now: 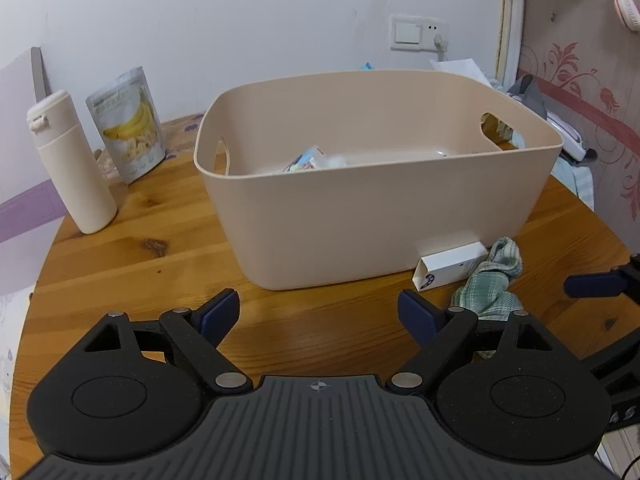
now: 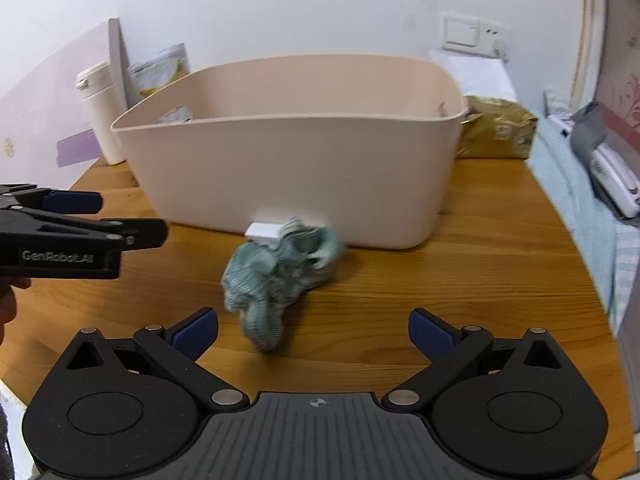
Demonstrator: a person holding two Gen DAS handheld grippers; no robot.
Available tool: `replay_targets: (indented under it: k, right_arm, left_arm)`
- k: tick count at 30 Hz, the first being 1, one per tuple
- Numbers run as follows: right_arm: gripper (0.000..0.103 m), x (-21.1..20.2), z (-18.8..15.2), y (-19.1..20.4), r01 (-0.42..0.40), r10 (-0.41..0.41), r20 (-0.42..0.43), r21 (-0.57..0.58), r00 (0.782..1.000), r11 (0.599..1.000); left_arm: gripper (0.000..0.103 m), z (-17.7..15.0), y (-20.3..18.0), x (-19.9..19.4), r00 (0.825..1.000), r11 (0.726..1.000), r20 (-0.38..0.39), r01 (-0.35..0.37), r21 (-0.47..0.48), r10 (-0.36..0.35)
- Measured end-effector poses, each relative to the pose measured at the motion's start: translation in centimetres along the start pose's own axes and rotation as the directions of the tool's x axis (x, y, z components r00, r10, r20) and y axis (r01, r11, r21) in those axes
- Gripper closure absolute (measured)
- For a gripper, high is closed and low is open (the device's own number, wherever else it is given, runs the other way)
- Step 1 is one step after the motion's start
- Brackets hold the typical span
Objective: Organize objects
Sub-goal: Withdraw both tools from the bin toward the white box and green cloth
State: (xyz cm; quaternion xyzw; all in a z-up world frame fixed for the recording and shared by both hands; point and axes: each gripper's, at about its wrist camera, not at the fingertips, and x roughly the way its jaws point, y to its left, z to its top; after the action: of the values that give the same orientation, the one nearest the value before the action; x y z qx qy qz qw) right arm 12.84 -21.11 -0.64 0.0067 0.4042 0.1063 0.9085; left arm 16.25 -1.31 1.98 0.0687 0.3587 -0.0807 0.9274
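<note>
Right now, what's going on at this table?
A person holds two grippers over a wooden table, tidying loose items into a beige bin. Both the left gripper and right gripper are open and empty. The green cloth and small white box lie outside the bin, in front of it.
</note>
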Motion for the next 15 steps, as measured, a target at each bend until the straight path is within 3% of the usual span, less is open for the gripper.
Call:
replay_targets:
  k: [8,15]
  right_arm:
    - [0.004,2.5,0.3,0.6,-0.01,0.011,-0.029,0.025,1.0,1.0]
    - [0.014,3.6,0.5,-0.5,0.061,-0.06,-0.04,0.042,0.997,0.997]
  left_arm:
    - [0.015,-0.2,-0.2,1.5,0.999,1.0,-0.03,0.024,-0.002,-0.024]
    - [0.015,-0.2,-0.7,3.3,0.996,0.998,-0.055,0.065,-0.018,-0.066]
